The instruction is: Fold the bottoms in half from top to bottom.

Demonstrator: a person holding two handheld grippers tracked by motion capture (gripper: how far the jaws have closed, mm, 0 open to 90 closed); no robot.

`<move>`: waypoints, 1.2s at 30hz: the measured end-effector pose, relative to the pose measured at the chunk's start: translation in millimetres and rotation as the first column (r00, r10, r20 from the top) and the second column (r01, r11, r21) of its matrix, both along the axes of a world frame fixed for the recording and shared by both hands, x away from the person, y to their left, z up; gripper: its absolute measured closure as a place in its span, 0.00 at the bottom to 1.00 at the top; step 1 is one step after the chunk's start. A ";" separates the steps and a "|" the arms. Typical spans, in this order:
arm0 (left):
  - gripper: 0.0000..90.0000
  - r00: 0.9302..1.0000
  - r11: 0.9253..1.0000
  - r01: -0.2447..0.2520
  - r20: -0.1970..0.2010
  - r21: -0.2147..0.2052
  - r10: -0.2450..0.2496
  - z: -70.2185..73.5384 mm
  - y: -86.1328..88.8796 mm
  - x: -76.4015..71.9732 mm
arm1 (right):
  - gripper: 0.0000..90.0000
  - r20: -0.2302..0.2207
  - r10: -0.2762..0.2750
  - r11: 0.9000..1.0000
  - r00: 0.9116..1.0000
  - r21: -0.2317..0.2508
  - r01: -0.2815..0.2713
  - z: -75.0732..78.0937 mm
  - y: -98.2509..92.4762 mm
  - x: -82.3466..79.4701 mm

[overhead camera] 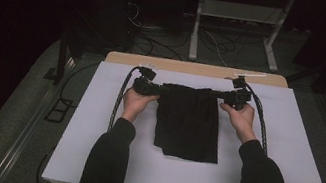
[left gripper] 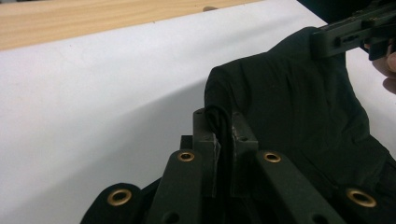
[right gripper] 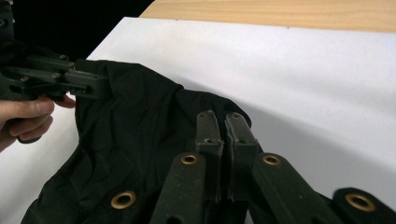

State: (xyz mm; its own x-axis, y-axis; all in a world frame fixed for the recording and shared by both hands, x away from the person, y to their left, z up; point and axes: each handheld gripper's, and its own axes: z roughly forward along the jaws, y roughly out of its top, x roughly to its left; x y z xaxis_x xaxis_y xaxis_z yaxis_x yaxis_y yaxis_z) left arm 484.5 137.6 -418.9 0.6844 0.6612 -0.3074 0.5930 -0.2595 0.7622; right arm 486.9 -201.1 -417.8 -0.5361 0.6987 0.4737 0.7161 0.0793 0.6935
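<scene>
Black jaws of the left gripper [left gripper: 223,135] and right gripper [right gripper: 226,130] are clamped on the far corners of the crumpled black cloth garment [overhead camera: 189,121], folded on the white board [overhead camera: 291,160]; smoothing is judged unfinished.

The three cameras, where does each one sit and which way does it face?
High view: above the near table edge, looking forward and down at the black cloth; forearms and both hands show.
Left gripper view: rides the left hand-held gripper, whose jaws pinch a cloth corner.
Right gripper view: rides the right hand-held gripper, likewise.
Both gripper views share the cloth.
</scene>
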 end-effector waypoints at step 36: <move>0.00 0.998 0.998 -0.066 -0.014 0.000 0.066 -4.7 19.3 -31.8 | 0.00 -0.010 0.051 0.999 0.999 -0.002 -0.051 -0.5 -39.1 -36.5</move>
State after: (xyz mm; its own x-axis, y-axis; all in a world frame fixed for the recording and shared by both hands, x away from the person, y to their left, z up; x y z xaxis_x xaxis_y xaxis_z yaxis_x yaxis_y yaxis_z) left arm 452.7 156.9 -423.6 0.6352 0.7045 -0.3164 0.6191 -0.2196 0.7539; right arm 450.5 -240.2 -418.3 -0.5660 0.6718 0.4778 0.7181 0.1171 0.6860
